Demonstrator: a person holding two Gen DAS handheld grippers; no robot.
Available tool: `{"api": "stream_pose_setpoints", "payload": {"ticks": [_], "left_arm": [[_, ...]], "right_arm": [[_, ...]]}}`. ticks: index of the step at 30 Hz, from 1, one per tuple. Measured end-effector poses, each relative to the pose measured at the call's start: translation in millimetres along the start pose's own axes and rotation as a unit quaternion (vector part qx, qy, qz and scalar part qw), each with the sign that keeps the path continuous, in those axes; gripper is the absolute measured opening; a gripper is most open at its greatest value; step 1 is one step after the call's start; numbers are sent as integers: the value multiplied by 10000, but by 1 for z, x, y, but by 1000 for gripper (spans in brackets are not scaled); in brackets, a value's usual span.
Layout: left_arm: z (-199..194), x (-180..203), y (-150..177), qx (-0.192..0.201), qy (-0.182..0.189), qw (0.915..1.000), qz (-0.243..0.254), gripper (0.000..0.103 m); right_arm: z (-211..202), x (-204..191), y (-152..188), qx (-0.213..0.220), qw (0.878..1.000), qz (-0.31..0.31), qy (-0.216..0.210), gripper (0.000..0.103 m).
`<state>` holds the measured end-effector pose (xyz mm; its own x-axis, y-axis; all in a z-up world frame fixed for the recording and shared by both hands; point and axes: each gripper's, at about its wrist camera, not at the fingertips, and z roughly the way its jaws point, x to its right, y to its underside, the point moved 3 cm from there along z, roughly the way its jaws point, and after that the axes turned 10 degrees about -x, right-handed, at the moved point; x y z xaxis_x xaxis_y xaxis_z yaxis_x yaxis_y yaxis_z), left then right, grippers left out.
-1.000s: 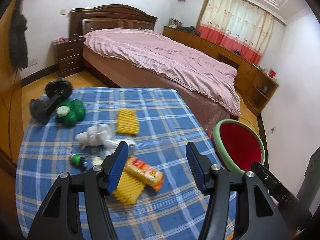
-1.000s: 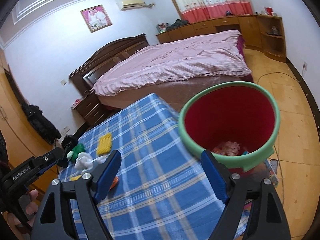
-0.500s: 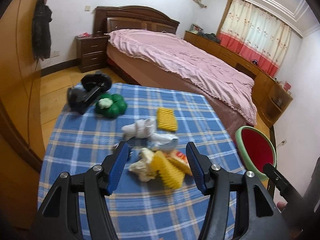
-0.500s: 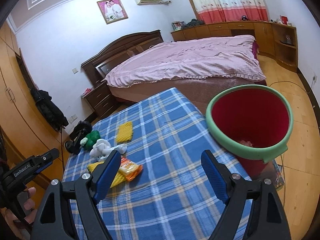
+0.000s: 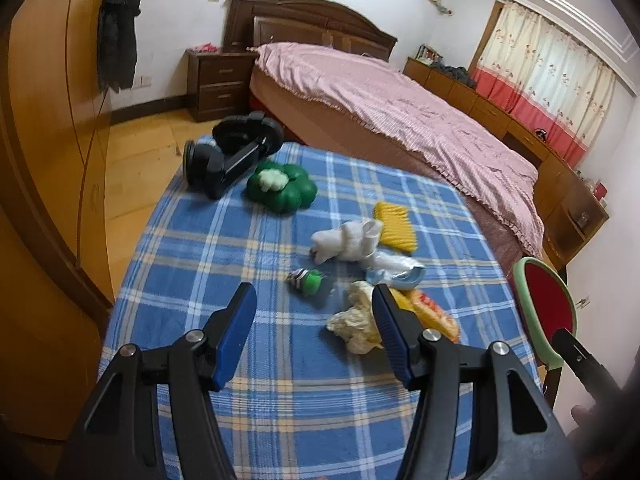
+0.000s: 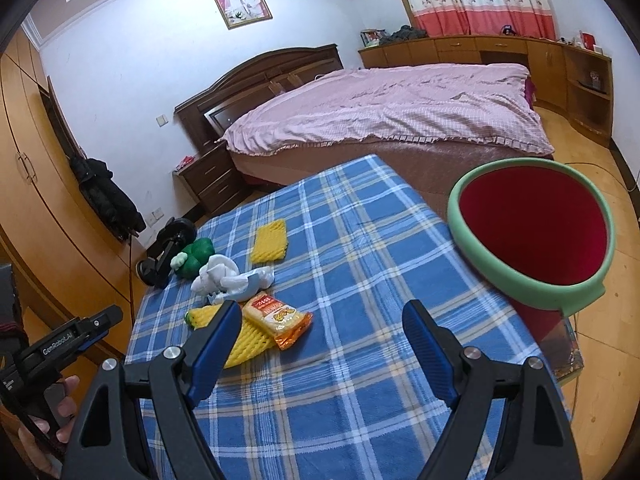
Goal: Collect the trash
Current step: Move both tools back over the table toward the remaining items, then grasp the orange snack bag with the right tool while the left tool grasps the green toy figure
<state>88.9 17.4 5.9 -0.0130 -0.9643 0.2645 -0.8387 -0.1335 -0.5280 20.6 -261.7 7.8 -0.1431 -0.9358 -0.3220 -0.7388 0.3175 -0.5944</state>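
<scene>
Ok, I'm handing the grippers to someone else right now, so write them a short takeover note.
Left gripper: open, empty, above the blue plaid tablecloth.
Right gripper: open, empty.
Trash on the cloth: crumpled paper, snack packet, yellow foam netting, white wad, small green piece.
Red bin stands off the table's right edge; its contents aren't visible.
Left: everything on the cloth.
</scene>
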Motion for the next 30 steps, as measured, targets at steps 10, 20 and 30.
{"api": "stream_pose_setpoints", "payload": {"ticks": [10,20,30], "left_arm": [[45,-1,-1,-455,96,9989,96,60],[91,-4,-14,-789,37,9968,84,60],[121,-3,-16,-848,80,9958,349,52]], "right_arm": [[34,-3,-2,-280,9996,-44,59,84],[66,-10,-8,-563,9982,-161,83,84],[95,-24,-10,-806,9961,-276,229,84]]}}
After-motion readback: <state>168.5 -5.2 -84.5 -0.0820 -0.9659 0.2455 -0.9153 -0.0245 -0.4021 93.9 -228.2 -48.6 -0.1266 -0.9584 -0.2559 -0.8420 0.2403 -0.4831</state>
